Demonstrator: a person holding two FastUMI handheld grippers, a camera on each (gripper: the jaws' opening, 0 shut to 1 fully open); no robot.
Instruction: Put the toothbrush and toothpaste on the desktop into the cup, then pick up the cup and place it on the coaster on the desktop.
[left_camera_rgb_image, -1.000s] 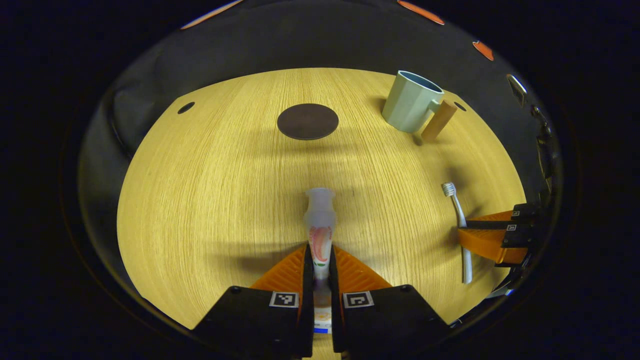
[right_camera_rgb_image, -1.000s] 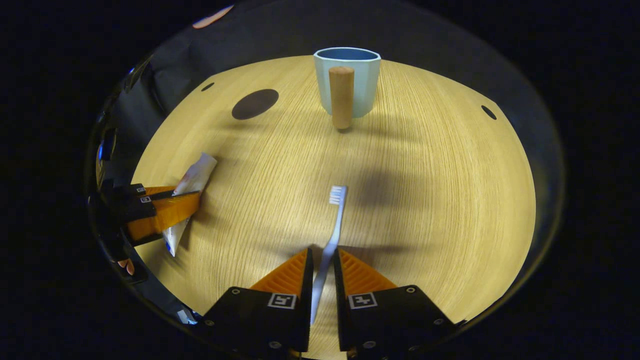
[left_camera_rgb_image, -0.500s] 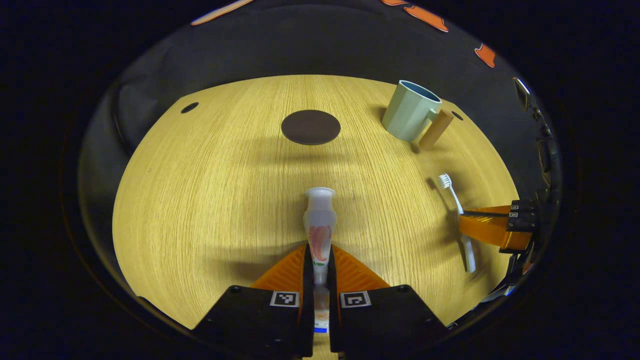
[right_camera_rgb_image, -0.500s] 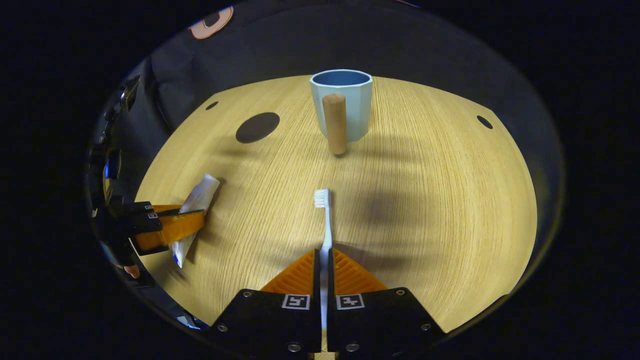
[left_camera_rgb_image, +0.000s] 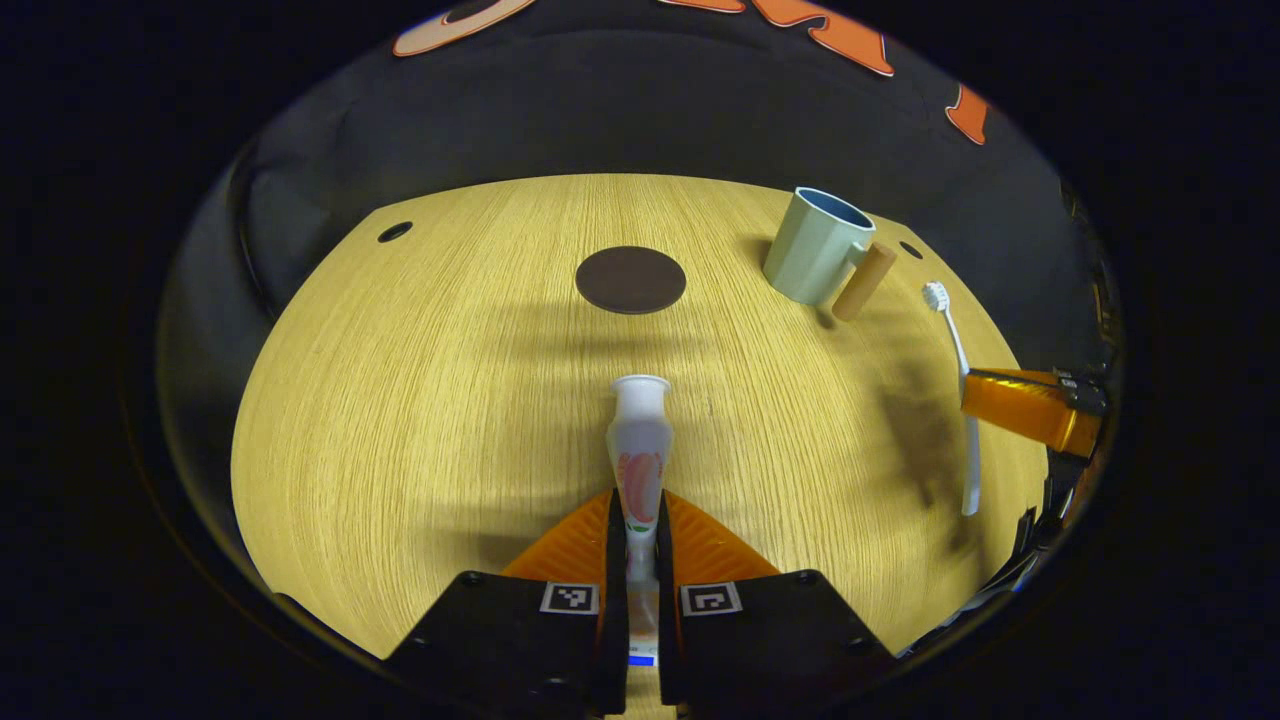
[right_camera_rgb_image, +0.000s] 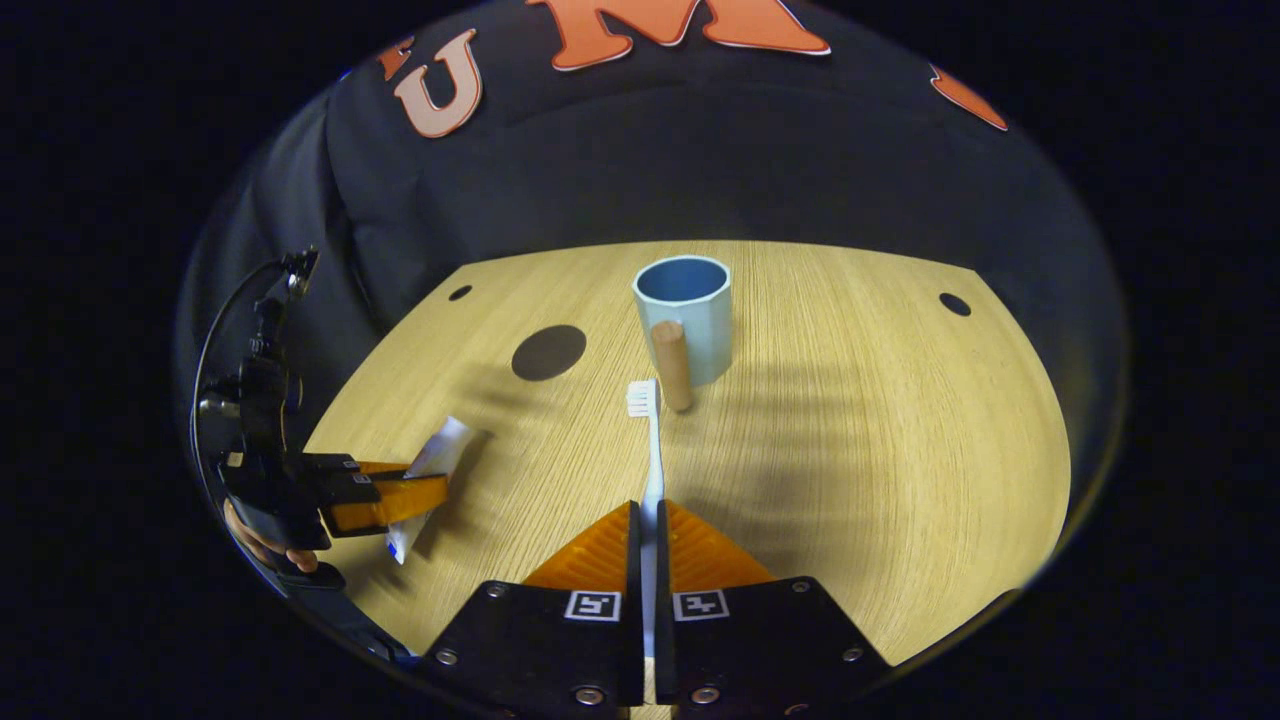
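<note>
Right hand-held gripper (right_camera_rgb_image: 647, 520) closed on toothbrush (right_camera_rgb_image: 652, 440) – lifted, nearer cup (right_camera_rgb_image: 686, 315)

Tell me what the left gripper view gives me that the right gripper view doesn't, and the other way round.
Left gripper view: the toothpaste close up, cap pointing forward, clamped between the fingers of the left gripper, and the toothbrush side-on, held clear of the table by the right gripper. Right gripper view: the toothbrush lengthwise, bristles pointing toward the cup, and a hand holding the left gripper. Both: toothpaste, toothbrush, cup and the dark coaster on the wooden table.
</note>
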